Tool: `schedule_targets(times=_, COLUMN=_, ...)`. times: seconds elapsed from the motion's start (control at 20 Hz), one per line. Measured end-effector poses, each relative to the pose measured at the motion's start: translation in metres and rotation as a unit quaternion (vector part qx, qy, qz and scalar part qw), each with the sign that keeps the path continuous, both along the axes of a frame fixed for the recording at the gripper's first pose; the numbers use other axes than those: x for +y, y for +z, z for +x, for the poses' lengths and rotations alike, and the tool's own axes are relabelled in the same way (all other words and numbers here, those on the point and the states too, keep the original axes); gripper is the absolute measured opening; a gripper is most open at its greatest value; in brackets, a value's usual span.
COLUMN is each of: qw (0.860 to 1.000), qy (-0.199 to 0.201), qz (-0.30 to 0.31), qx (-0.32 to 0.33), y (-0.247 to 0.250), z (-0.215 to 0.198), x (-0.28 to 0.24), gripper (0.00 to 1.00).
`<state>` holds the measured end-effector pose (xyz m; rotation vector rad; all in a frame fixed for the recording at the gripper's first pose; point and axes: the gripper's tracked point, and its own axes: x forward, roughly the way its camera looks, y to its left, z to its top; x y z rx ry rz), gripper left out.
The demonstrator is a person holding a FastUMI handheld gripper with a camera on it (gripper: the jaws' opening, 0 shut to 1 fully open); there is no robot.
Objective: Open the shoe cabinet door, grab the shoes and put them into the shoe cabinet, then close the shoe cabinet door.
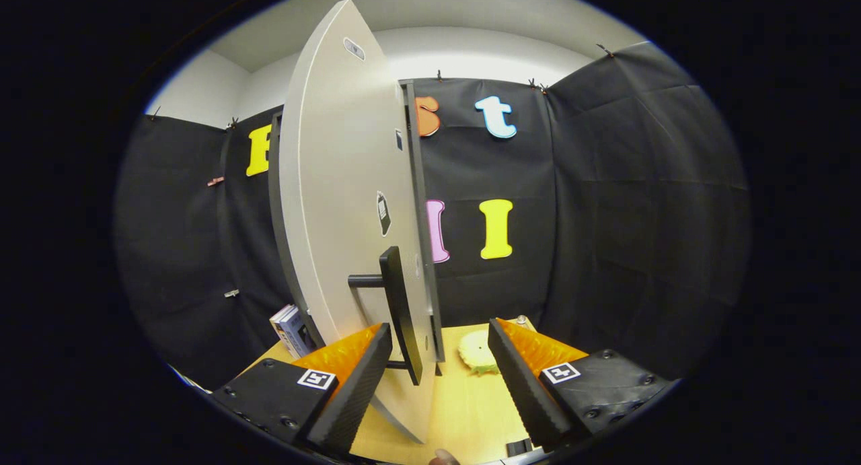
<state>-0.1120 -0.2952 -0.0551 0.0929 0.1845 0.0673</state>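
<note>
Black cloth hangs behind the yellow bench [464, 411] as we work the shoe cabinet door [336, 202], its black handle [398, 310] at 12 o'clock between our wide-open jaws, gripping nothing, so next we likely close them on it.

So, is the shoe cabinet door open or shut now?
Open: the door swings out edge-on, its black handle between the spread fingers of the gripper.
</note>
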Motion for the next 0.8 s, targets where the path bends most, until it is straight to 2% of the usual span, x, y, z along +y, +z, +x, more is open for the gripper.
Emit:
schedule_targets(times=0.25, qw=0.999, qy=0.027, qz=0.017, qx=-0.001, y=-0.007, z=0.011, x=0.069, gripper=0.95)
schedule_targets(times=0.6, qw=0.999, qy=0.037, qz=0.027, qx=-0.011, y=-0.010, z=0.040, x=0.149, gripper=0.96)
schedule_targets(times=0.8, qw=0.997, qy=0.064, qz=0.031, qx=-0.016, y=-0.012, z=0.060, x=0.208, gripper=0.96)
